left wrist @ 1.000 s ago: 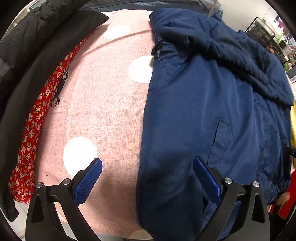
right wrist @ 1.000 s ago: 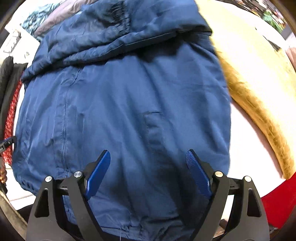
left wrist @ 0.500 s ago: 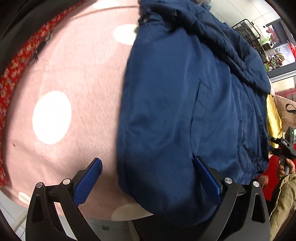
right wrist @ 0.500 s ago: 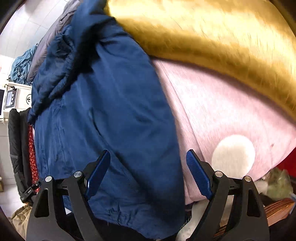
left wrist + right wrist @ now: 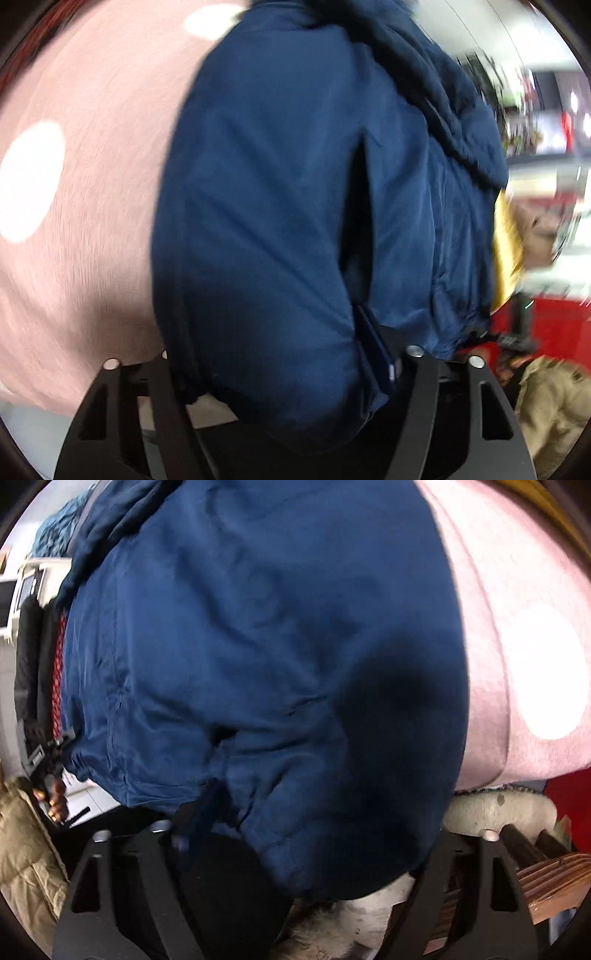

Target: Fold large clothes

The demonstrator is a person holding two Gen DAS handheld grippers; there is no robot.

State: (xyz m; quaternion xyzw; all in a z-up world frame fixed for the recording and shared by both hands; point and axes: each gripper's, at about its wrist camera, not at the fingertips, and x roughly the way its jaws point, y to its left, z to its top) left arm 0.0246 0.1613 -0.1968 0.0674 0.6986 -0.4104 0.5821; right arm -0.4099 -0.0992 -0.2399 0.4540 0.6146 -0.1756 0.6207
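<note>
Both my left gripper (image 5: 280,373) and right gripper (image 5: 299,834) are closing their jaws around bunched near-hem fabric of the navy blue jacket (image 5: 280,177), which lies spread over the pink white-dotted blanket (image 5: 85,155).

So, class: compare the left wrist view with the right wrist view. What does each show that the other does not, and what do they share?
Only the left wrist view shows the jacket's open side pocket slit and a blurred room background at the right.

Only the right wrist view shows the drawstring hem, the black and red garments at the left, the white fluffy item and the wooden slats.

Both show the navy jacket on the pink, white-spotted cover, with hem fabric bunched between closing jaws, and a beige sleeve.
</note>
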